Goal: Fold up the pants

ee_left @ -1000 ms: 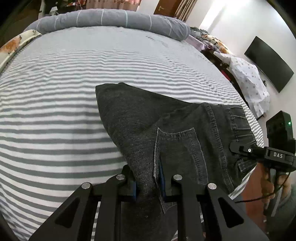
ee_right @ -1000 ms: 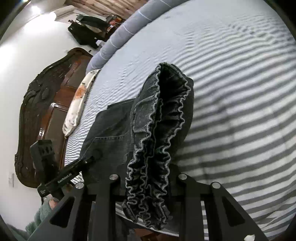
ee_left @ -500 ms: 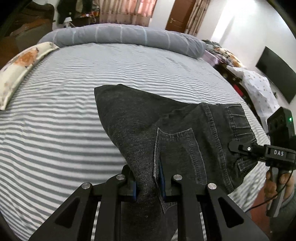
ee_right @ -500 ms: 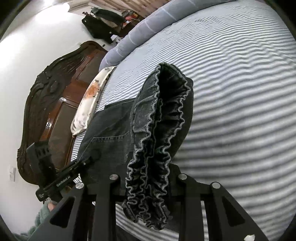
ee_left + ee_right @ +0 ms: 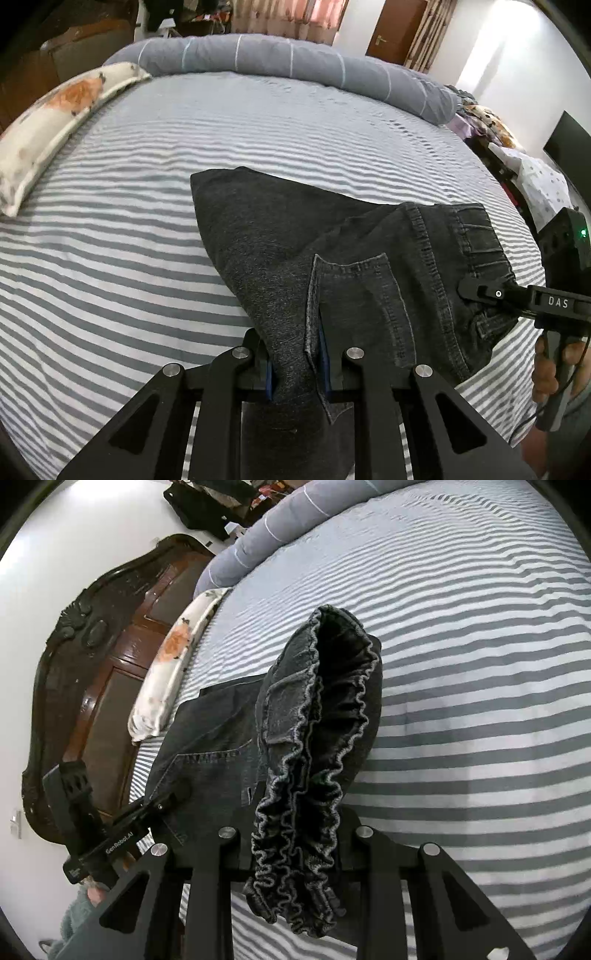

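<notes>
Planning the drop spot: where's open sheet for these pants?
Open striped sheet between the pants, floral pillow and grey bolster; also right of the waistband. Crowded near edge: left gripper, right gripper, both clamping denim.

The pants [image 5: 332,258] in my black left gripper [image 5: 295,365] were charcoal denim; the bedsheet [image 5: 129,258] was grey-and-white striped, the pillow [image 5: 55,114] cream with orange blotches.

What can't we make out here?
- Left wrist view: left gripper pad contact is hidden by bunched pants.
- Right wrist view: right gripper fingertips are covered by the ruffled waistband.
- Both views: the pants' lower legs are hidden under the fold or cut off by the bottom edge.
</notes>
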Available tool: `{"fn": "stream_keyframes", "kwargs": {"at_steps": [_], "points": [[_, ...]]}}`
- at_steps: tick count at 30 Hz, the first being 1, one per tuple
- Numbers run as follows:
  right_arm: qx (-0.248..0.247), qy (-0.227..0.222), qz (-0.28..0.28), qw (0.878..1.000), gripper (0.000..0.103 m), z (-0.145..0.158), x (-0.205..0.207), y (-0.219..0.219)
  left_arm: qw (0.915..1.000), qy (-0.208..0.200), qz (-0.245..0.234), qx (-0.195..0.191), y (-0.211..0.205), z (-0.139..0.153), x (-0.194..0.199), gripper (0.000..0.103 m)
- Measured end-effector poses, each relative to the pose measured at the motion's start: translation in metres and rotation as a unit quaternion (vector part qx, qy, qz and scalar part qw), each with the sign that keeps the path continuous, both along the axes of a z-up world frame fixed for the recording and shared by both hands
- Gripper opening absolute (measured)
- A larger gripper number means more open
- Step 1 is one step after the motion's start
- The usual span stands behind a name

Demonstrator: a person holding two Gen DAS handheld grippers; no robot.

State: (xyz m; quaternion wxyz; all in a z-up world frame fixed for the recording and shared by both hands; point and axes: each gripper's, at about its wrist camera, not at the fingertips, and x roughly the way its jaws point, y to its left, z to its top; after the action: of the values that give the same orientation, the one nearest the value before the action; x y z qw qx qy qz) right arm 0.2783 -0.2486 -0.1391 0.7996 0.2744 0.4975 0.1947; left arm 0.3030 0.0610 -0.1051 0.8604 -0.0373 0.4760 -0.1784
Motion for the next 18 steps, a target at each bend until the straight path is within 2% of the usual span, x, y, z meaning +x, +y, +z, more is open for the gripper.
{"fn": "stream_keyframes", "kwargs": {"at_steps": [3,4,8,9,10,11,14,18], "points": [[-0.029,0.0,-0.002,1.0,0.026,-0.012,0.001,0.005,0.9999,0.007,0.005,0.011,0.002,-0.016,0.003,0.02],[-0.039,0.002,-0.01,0.999,0.03,-0.016,0.001,0.005,0.9998,0.007,0.008,0.016,0.003,-0.021,0.004,0.021],[-0.122,-0.012,-0.028,0.992,0.052,-0.025,-0.004,0.009,0.9993,0.011,0.025,0.026,0.007,-0.038,0.004,0.034],[-0.14,-0.023,-0.031,0.989,0.058,-0.024,-0.007,0.011,0.999,0.002,0.027,0.035,0.007,-0.04,0.003,0.04],[-0.172,-0.036,-0.039,0.984,0.07,-0.023,-0.012,0.013,0.9985,-0.005,0.031,0.045,0.005,-0.042,0.001,0.043],[-0.185,-0.045,-0.04,0.981,0.073,-0.023,-0.014,0.013,0.9979,-0.014,0.029,0.056,0.003,-0.044,-0.001,0.045],[-0.205,-0.057,-0.045,0.976,0.077,-0.024,-0.02,0.011,0.9947,-0.037,0.035,0.089,-0.002,-0.046,-0.008,0.059],[-0.214,-0.053,-0.061,0.974,0.077,-0.019,-0.025,0.009,0.9898,-0.047,0.051,0.125,-0.006,-0.043,-0.015,0.061]]}}
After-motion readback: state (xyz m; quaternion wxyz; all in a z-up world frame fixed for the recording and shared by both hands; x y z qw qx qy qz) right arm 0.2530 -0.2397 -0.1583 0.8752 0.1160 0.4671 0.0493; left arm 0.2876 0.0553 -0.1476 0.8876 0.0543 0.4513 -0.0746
